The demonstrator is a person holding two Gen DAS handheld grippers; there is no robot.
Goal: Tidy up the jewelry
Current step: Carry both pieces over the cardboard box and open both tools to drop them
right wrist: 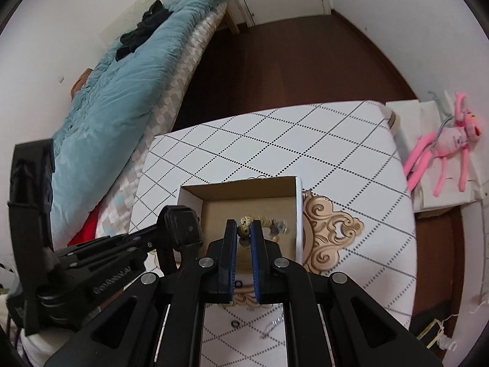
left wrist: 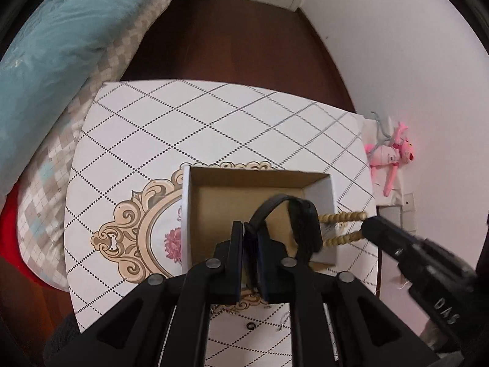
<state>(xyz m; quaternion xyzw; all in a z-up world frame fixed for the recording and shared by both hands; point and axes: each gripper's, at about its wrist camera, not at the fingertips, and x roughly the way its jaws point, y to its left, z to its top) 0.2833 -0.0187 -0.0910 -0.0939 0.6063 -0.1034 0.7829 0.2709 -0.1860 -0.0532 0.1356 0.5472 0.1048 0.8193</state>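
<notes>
An open cardboard box (left wrist: 259,180) (right wrist: 238,192) sits on the white diamond-patterned table (left wrist: 183,122) (right wrist: 305,140). My left gripper (left wrist: 250,229) is shut on the strap of a black smartwatch (left wrist: 302,223) (right wrist: 183,223) and holds it over the box. My right gripper (right wrist: 243,224) is shut on a tan beaded bracelet (right wrist: 246,224) (left wrist: 339,227) with a speckled bead, held over the box at its right side. The right gripper also shows at the right in the left wrist view (left wrist: 363,226).
A small black ring (left wrist: 250,325) (right wrist: 235,324) and a thin silver chain (left wrist: 284,324) (right wrist: 272,327) lie on the table near its front edge. A bed with a teal duvet (right wrist: 122,91) stands left. A pink plush toy (right wrist: 449,140) lies right.
</notes>
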